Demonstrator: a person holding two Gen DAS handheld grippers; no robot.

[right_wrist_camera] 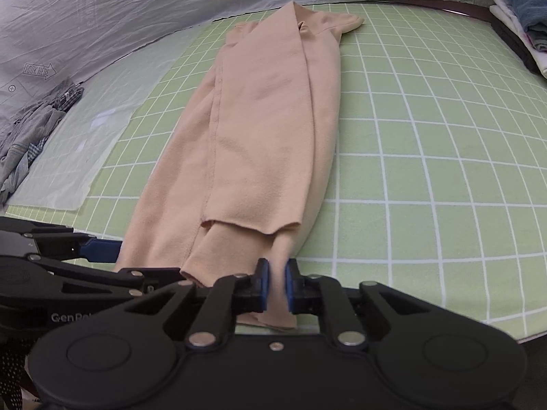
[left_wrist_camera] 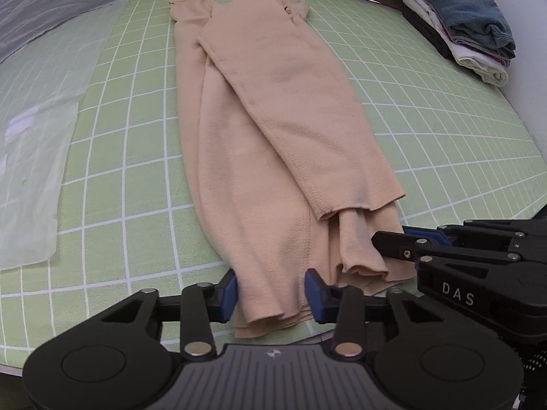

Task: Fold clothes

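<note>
Peach knit garment (left_wrist_camera: 259, 130), folded lengthwise into a long narrow strip, lies flat down the middle of a green mat with a white grid (left_wrist_camera: 427, 109). One flap is laid over the top, and its hem ends short of the near edge, so the lower layers stick out toward the cameras.

Both tools are at that near hem. The left gripper (left_wrist_camera: 271, 295) has its blue pads either side of a bunched bit of the hem; the cloth fills the gap between them, but I can't tell for sure whether the pads are actually squeezing it. The right gripper (right_wrist_camera: 276, 283) is nearly closed, its blue pads pinching a thin fold of the hem at the other corner. From the left camera the right gripper comes in from the side, and its black body reads "DAS". From the right camera the left one shows "GenRo", with the rest cut off.

Further out, a clear plastic sheet (left_wrist_camera: 30, 177) lies on the mat's left part. A pile of folded clothes (left_wrist_camera: 468, 24), blue denim over white, sits at the far right edge. A crumpled grey heap with some checked fabric (right_wrist_camera: 34, 126) lies off to the left. Behind it all is a pale printed sheet (right_wrist_camera: 102, 17) with "LOOK HERE" in an arrow, a little carrot and crosshair circles.
</note>
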